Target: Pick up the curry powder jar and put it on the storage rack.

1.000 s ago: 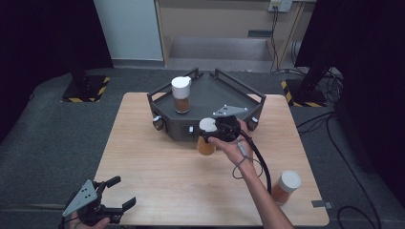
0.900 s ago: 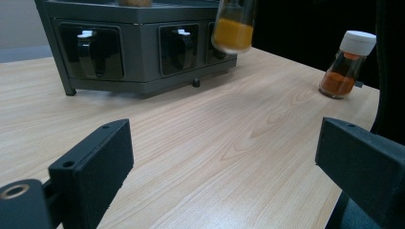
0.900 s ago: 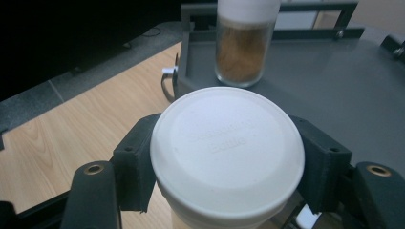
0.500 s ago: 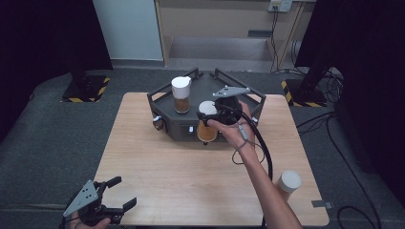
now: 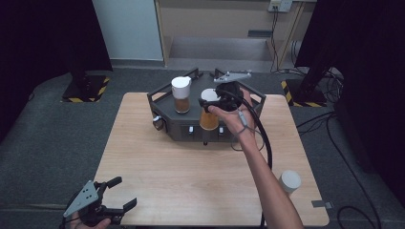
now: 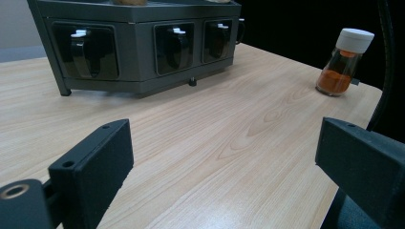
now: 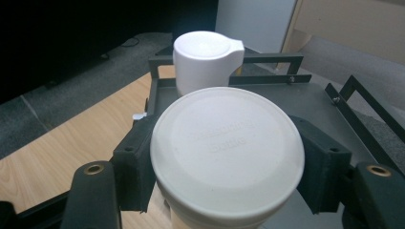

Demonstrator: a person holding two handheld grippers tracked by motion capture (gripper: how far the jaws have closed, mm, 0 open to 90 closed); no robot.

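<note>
The wooden worktop [image 5: 191,167] carries a dark rack [image 5: 165,102] at its far side, with one white-capped spice jar [image 5: 181,94] already standing on its top. The right hand-held gripper [image 5: 220,100] is clamped on the cap of a second jar [image 5: 209,114], holding it at the rack's front edge, not yet set down. A third jar [image 5: 290,182] waits near the worktop's right edge. The left hand-held gripper [image 5: 117,195] rests wide and empty at the near left corner.

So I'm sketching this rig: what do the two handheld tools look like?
Both are black with blocky, flat-faced jaws. The left tool carries a grey three-cornered plate with small holes, and so does the right tool, which trails a thick black cable. Brass-coloured screw eyes sit at the jaw bases. No sleeves show.
</note>
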